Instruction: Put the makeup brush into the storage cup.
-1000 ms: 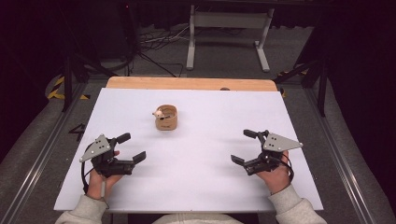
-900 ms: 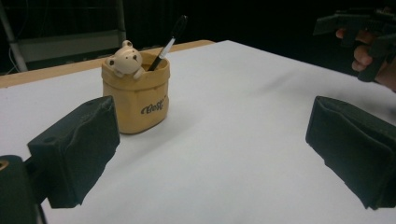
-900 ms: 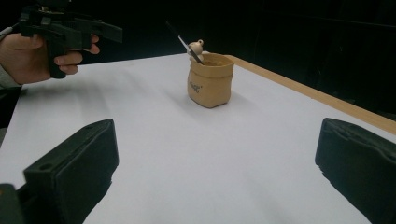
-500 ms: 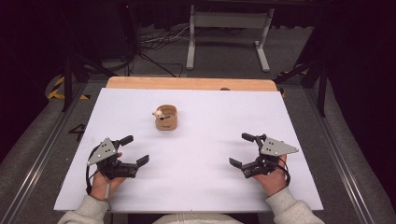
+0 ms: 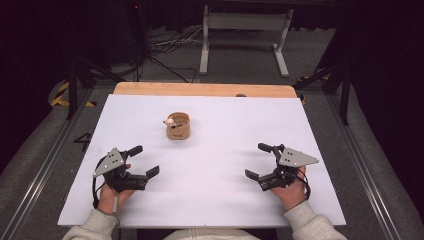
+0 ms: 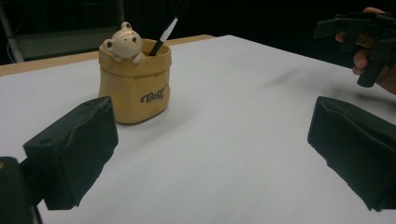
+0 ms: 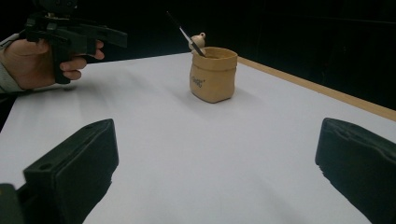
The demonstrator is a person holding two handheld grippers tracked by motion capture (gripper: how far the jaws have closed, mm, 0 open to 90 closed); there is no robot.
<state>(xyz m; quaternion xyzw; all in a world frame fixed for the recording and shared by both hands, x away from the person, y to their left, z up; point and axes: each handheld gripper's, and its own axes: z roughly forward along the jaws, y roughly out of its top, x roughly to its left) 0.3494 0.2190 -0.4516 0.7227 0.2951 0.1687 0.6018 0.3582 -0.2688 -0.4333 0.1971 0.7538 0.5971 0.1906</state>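
Pen holder (image 5: 178, 127) stands well ahead of both open jaws.

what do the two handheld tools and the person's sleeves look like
Both the left tool and the right tool are black, each with two blocky padded jaws and a grey three-cornered plate on top. A black cable loops from each. The person wears light grey sleeves with ribbed cuffs.

Lab: black curtains (image 5: 45, 40), floor cables (image 5: 165, 47)

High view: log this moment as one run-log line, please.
left tool: open, empty | right tool: open, empty | bear pen pot: upright, untouched, between and beyond both | pen: in pot
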